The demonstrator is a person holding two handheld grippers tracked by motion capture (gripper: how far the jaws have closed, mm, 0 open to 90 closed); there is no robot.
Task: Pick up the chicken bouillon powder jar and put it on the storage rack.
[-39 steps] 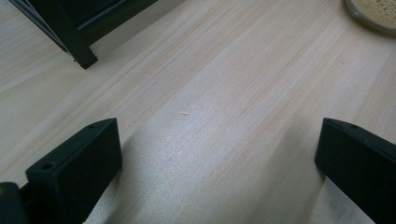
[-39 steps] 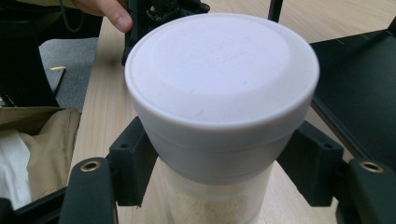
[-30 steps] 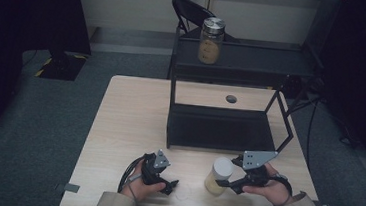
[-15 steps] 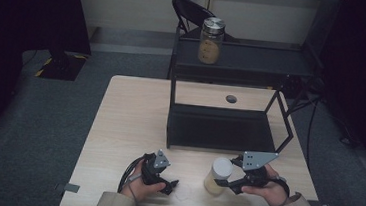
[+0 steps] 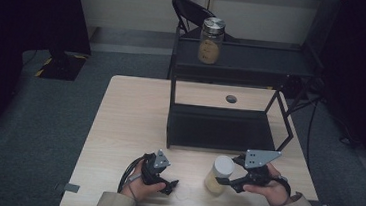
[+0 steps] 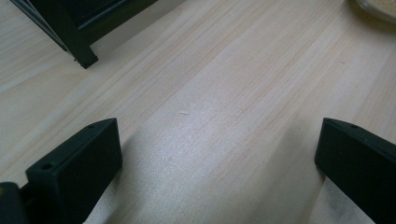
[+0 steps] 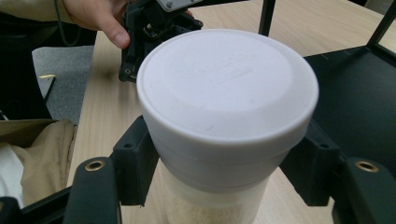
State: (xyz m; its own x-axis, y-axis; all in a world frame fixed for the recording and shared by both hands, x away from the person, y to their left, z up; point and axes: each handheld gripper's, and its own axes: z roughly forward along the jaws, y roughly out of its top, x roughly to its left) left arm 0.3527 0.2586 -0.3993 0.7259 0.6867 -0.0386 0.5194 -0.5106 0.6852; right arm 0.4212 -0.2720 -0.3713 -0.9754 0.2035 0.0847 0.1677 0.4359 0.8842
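Observation:
A jar with a white lid point(image 5: 217, 175) and pale grains inside stands at the table's front right. My right gripper point(image 5: 229, 176) is shut on it; in the right gripper view both black jaws press the jar point(image 7: 224, 107) just under the lid. My left gripper point(image 5: 168, 181) rests at the front left, a short way left of the jar. Its jaws stand wide apart over bare wood in the left gripper view, so the left gripper point(image 6: 219, 158) is open and holds nothing. The jar's base point(image 6: 378, 7) peeks in at that view's top right corner.
A black two-level rack point(image 5: 219, 128) stands mid-table behind both grippers; its leg point(image 6: 77, 46) is close to my left gripper. A metal-lidded glass jar point(image 5: 211, 41) sits on its top shelf. The wooden table point(image 5: 129, 123) has a round hole point(image 5: 231, 98). A chair point(image 5: 192, 8) stands behind.
The right gripper and its jar have drifted very slightly to the left. The left gripper has stayed put.

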